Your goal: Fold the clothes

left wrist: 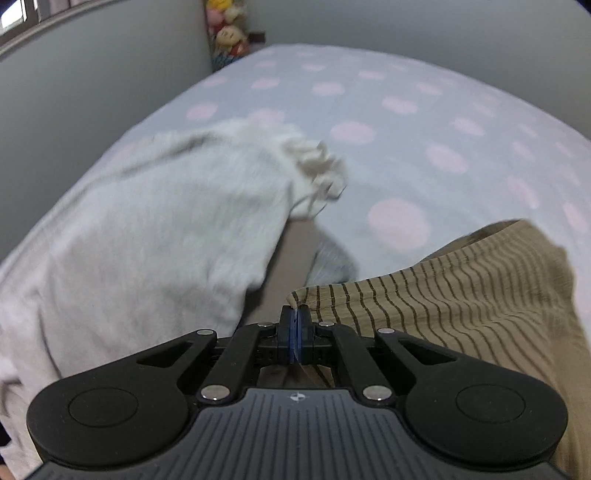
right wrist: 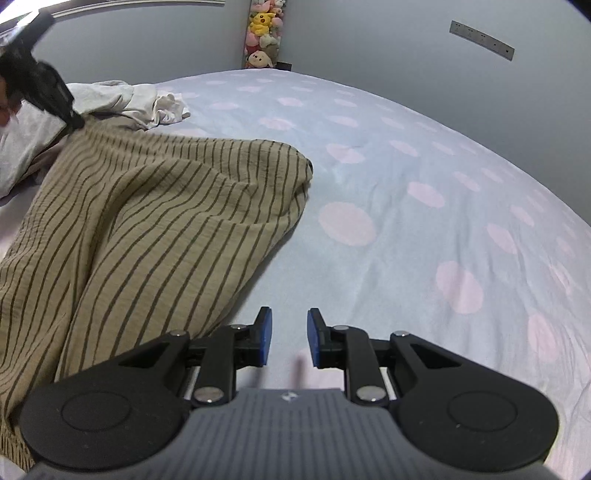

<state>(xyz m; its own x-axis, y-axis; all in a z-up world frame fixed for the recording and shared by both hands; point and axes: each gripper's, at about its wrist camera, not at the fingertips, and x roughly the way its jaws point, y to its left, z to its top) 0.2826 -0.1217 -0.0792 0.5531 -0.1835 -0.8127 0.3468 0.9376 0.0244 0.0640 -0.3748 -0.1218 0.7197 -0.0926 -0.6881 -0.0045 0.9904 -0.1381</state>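
Right wrist view takes in most of the bed (right wrist: 406,177), its pale blue sheet dotted with pink circles and running back to a grey wall. Across the bed's near left part lies the tan striped garment (right wrist: 155,221), crumpled, with one rounded fold reaching toward the middle of the sheet. Behind it, toward the far left, sits a white garment (right wrist: 140,101) in a loose heap, touching the striped one's far edge. In the room's far corner a column of plush toys (right wrist: 263,35) stands against the wall.

The right gripper (right wrist: 290,338) hovers low over bare sheet just beside the striped garment's near edge, its blue-padded jaws parted with nothing between them.

From the left wrist view, the left gripper (left wrist: 295,332) points forward along the bed, jaws clenched on a corner of the tan striped garment (left wrist: 461,306), which spreads away to the right. The white garment (left wrist: 147,229) fills the left side, blurred, its ruffled edge toward the centre. The left gripper also appears at the top left of the right wrist view, over the striped garment's far end.
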